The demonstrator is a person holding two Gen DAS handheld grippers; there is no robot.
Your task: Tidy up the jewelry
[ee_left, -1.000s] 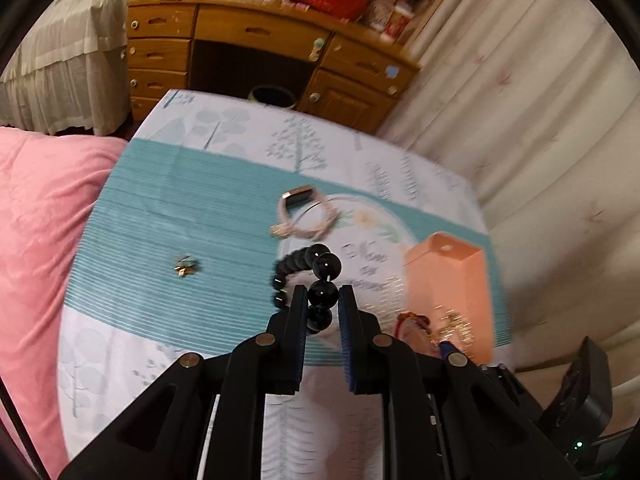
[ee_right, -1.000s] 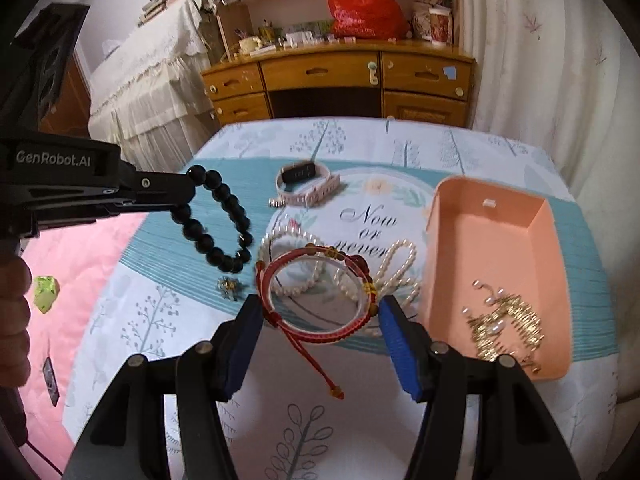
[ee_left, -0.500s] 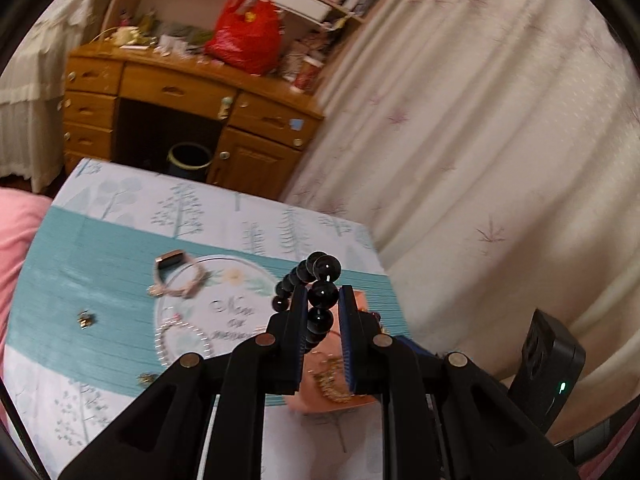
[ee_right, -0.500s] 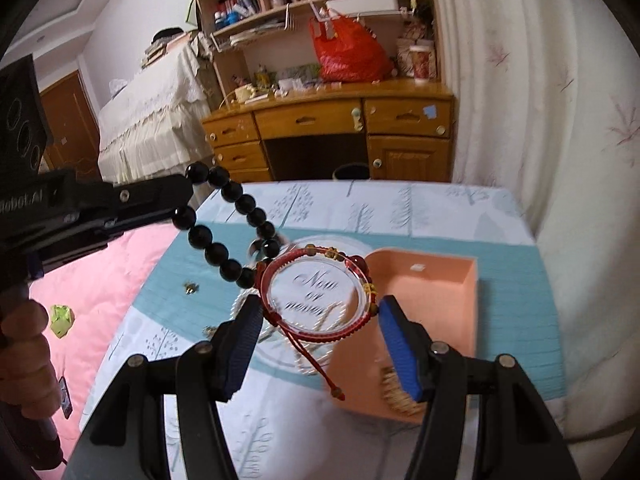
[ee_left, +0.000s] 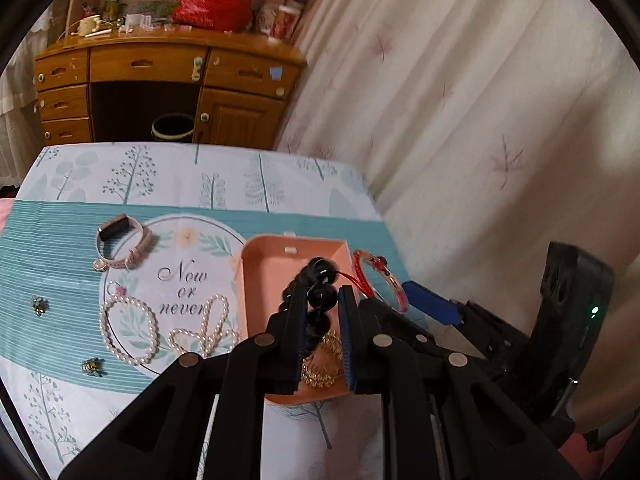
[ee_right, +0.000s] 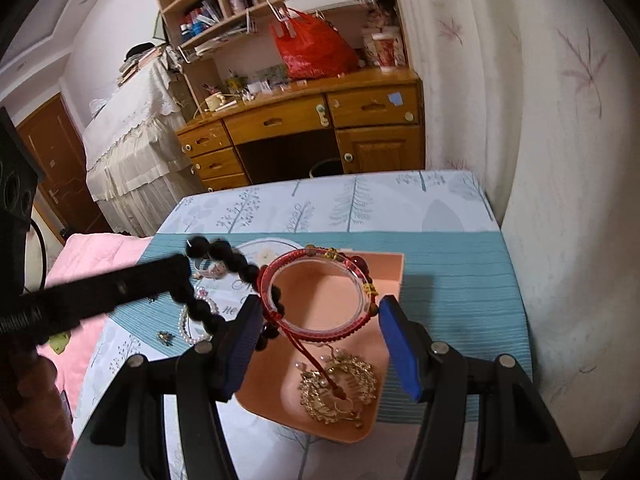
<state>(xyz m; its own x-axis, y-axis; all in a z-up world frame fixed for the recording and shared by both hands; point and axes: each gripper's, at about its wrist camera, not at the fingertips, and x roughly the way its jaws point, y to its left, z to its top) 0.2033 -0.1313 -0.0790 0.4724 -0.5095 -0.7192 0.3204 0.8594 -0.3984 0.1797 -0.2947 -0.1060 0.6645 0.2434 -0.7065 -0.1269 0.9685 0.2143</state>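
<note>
Left gripper point(ee_left: 319, 310) jaws narrow, pinching black beads point(ee_left: 316, 280) above pink tray point(ee_left: 264, 264), poised for drop. Right gripper point(ee_right: 316, 344) jaws wide, braced against red bangle point(ee_right: 320, 294), over tray beside gold piece point(ee_right: 340, 388).

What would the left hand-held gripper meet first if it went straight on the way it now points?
Probably the floor of the pink tray: the left hand-held gripper, shut on the black bead bracelet, points down into it, though depth is unclear.
</note>
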